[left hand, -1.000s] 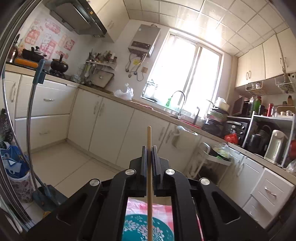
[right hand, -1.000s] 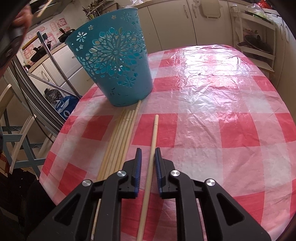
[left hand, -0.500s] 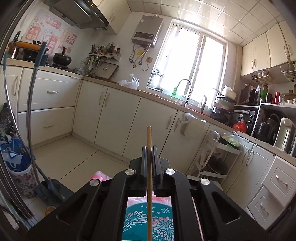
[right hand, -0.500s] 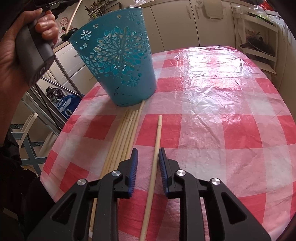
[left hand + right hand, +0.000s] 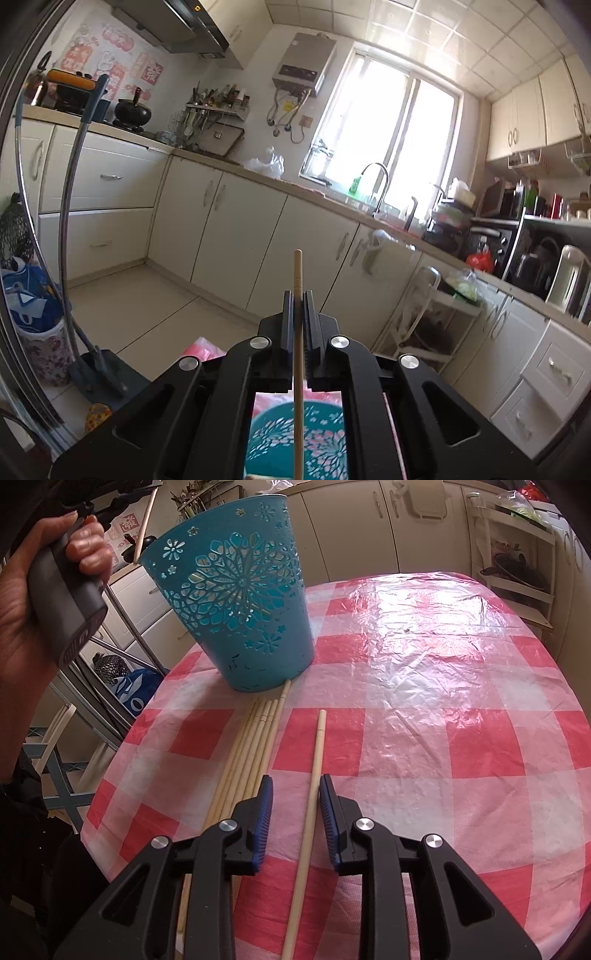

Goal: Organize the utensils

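Left wrist: left gripper [image 5: 298,314] clamped on chopstick [image 5: 297,273] above blue basket [image 5: 325,439]; right gripper [image 5: 296,797] parted, straddling loose chopstick [image 5: 318,746] on checked table [image 5: 424,686].

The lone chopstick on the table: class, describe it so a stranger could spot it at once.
On the red-and-white checked tablecloth, find the teal cut-out basket. A tight bundle of chopsticks lies before it. The lone chopstick lies apart on their right, running between the right gripper's open blue-padded jaws.

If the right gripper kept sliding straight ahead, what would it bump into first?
Probably nothing soon. The right gripper is open astride the lone chopstick, which lies along its path. Beyond that stick's tip, only checkered tablecloth shows; the blue basket stands left of the line.
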The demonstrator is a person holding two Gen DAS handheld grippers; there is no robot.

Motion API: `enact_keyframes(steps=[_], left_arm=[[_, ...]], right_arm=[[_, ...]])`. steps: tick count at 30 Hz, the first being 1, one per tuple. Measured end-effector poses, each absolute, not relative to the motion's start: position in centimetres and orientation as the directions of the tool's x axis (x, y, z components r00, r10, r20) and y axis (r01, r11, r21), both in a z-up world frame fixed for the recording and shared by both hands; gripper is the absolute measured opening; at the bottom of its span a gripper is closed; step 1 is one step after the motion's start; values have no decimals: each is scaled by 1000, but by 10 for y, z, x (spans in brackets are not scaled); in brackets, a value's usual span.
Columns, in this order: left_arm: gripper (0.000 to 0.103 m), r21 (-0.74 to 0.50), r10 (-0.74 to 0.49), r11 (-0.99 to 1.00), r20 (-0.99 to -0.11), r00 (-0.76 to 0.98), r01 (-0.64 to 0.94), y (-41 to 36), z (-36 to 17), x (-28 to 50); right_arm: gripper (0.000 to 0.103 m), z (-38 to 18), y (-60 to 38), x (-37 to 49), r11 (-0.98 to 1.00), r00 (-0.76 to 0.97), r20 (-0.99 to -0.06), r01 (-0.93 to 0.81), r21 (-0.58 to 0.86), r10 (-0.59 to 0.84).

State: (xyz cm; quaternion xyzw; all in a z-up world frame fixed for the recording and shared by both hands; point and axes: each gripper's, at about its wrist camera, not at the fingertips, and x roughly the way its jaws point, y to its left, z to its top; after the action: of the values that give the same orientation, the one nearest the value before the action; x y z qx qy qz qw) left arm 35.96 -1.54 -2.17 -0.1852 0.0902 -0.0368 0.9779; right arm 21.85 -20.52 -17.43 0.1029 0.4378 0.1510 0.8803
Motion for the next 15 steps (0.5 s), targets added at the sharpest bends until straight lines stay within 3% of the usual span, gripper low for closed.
enact_keyframes(steps=[6, 15], left_arm=[[4, -369, -74, 929, -68, 995, 44, -20, 9, 358], [4, -355, -101, 934, -135, 986, 47, -23, -10, 354]], right_arm=[[27, -174, -205, 219, 932, 568, -741, -174, 318, 359], [27, -174, -206, 220, 930, 567, -739, -176, 323, 364]])
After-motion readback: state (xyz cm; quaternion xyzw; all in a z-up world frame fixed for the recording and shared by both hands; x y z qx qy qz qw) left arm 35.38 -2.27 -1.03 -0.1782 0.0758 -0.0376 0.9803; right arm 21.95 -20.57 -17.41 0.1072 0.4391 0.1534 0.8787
